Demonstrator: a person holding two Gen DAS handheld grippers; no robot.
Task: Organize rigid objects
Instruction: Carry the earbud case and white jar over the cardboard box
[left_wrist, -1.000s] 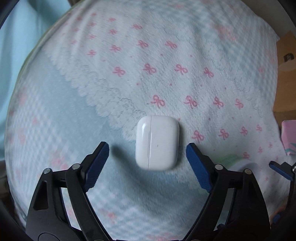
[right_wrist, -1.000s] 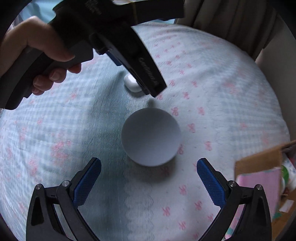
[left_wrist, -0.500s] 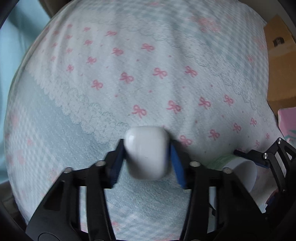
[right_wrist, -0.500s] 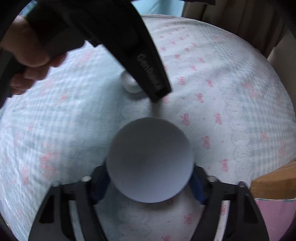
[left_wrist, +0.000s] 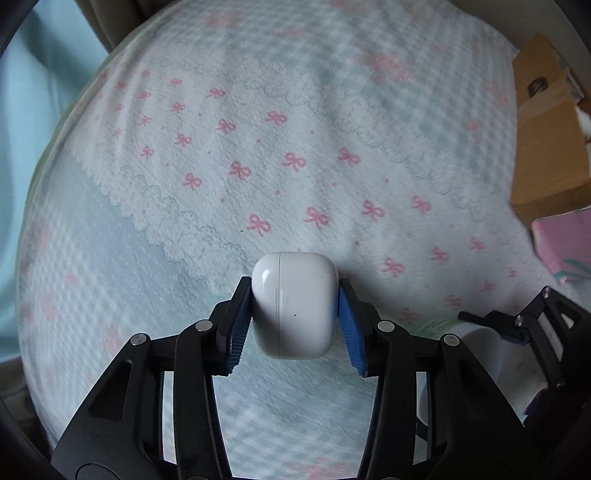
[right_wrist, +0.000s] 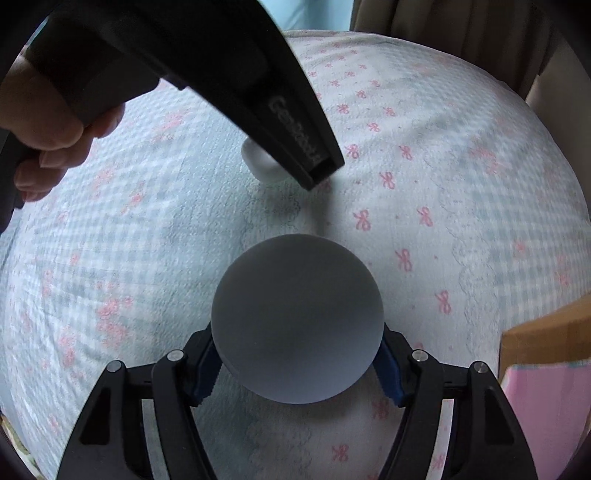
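In the left wrist view, the left hand-held gripper is clamped on a white earbud case, its blue pads pressed on the case's two flat-ish sides. The case sits at the fingertips above the bedspread, a pale checked fabric with pink bows; whether it is clear of the fabric I cannot tell. The case looks light, stiff and glossy, so it is likely to be slippery; a squeeze across the broad sides, as here, seems the safest hold, and its hinged lid seam is best kept away from the pads. A cardboard box stands at the right edge, with a pink package below it.

In the right wrist view, the right hand-held gripper is closed on a round grey cup, seen end-on, with the pads at its left and right flanks. It looks rigid and light; a smooth round wall can twist in the grip, so holding across the widest part seems wise. The left tool crosses the top of this view, held by the person's left hand, with the case partly hidden behind it.
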